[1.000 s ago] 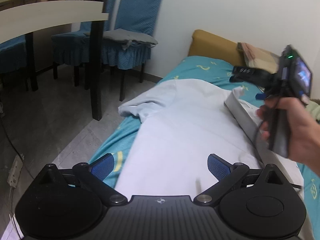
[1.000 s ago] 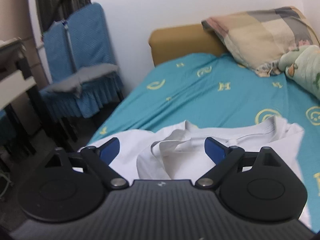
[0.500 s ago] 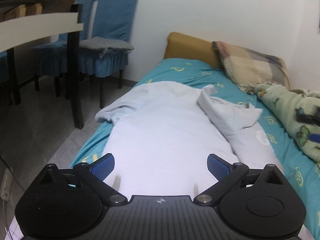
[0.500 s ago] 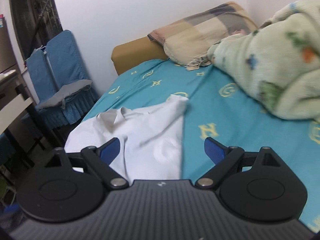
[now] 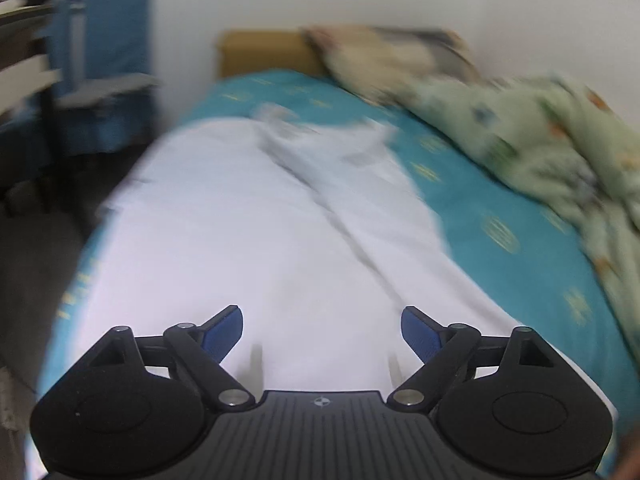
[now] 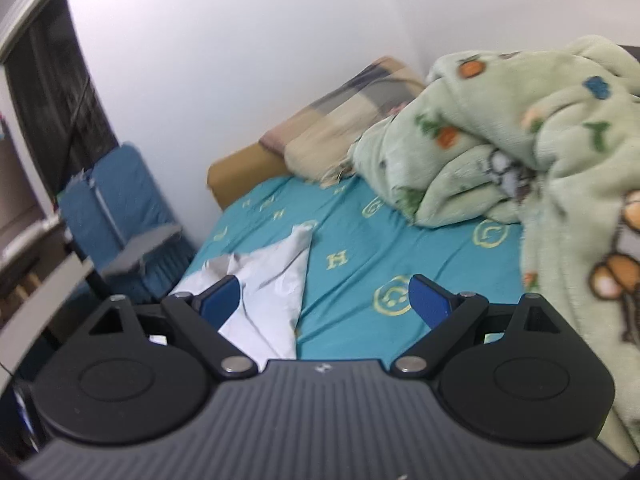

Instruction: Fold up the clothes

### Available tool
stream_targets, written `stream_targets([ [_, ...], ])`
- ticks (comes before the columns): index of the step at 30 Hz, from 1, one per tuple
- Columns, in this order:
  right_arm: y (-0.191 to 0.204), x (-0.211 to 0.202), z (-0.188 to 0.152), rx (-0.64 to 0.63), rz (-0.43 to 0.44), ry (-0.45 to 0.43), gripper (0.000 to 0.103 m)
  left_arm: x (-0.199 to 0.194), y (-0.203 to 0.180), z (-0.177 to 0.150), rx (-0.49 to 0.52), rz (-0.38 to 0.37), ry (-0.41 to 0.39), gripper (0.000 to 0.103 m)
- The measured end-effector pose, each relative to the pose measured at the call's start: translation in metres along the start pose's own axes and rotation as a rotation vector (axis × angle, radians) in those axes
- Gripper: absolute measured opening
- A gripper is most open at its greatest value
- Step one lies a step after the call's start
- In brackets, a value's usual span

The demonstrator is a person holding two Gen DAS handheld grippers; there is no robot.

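A white shirt (image 5: 248, 232) lies spread along the teal bed sheet (image 5: 492, 208), with its right side folded over onto the middle. My left gripper (image 5: 322, 328) is open and empty, just above the shirt's near end. The view is blurred by motion. In the right wrist view the shirt (image 6: 276, 280) shows at lower left, its sleeve tip pointing up the bed. My right gripper (image 6: 324, 296) is open and empty, above the shirt's right edge and the sheet (image 6: 360, 248).
A green patterned blanket (image 6: 520, 152) is heaped on the right of the bed, with a checked pillow (image 6: 344, 104) at the mustard headboard (image 6: 240, 168). Blue covered chairs (image 6: 116, 208) and a table (image 5: 24, 68) stand left of the bed.
Both grippers have swung right and pulled back down the bed. The right gripper has left the collar area and now faces the blanket. The shirt's right side lies folded over.
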State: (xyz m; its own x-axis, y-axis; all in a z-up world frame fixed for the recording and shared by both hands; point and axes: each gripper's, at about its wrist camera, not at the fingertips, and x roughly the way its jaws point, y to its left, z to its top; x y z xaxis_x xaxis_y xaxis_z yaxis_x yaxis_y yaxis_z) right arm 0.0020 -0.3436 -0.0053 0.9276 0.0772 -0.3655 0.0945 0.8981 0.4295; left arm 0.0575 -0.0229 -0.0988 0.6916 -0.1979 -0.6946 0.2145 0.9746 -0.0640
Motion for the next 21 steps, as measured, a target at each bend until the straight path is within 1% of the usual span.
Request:
stream_targets([
  [1,-0.007,-0.004,0.002,0.022,0.006,-0.014,0.093,-0.001,-0.017,-0.003,0.022,-0.014,0.013,0.080],
  [4,-0.024,-0.006,0.007,0.064,0.031,-0.036,0.093,-0.006,-0.068,-0.009,0.092,-0.062,0.032,0.078],
  [6,-0.035,-0.004,0.007,0.070,0.015,-0.036,0.093,-0.010,-0.105,-0.016,0.145,-0.105,0.039,0.076],
  [9,-0.052,0.000,0.006,0.105,0.004,-0.037,0.093,-0.009,-0.157,-0.022,0.193,-0.178,0.063,0.075],
  [11,-0.064,0.001,0.005,0.136,-0.001,-0.035,0.093,0.000,-0.186,-0.029,0.216,-0.219,0.100,0.075],
  [13,-0.074,0.003,0.002,0.160,-0.010,-0.030,0.093,0.010,-0.215,-0.038,0.238,-0.258,0.143,0.071],
  [14,-0.078,0.004,0.001,0.170,-0.014,-0.027,0.093,0.016,-0.225,-0.043,0.252,-0.258,0.165,0.071],
  [17,-0.091,0.005,0.000,0.209,-0.018,-0.035,0.093,0.037,-0.242,-0.057,0.302,-0.205,0.223,0.065],
  [19,-0.099,0.006,-0.001,0.245,-0.030,-0.033,0.093,0.048,-0.244,-0.064,0.314,-0.166,0.240,0.049],
  [20,-0.100,0.006,-0.002,0.245,-0.051,-0.035,0.093,0.050,-0.243,-0.065,0.317,-0.154,0.228,0.044],
  [21,-0.099,0.007,-0.003,0.223,-0.090,-0.038,0.093,0.048,-0.240,-0.065,0.319,-0.140,0.213,0.025],
])
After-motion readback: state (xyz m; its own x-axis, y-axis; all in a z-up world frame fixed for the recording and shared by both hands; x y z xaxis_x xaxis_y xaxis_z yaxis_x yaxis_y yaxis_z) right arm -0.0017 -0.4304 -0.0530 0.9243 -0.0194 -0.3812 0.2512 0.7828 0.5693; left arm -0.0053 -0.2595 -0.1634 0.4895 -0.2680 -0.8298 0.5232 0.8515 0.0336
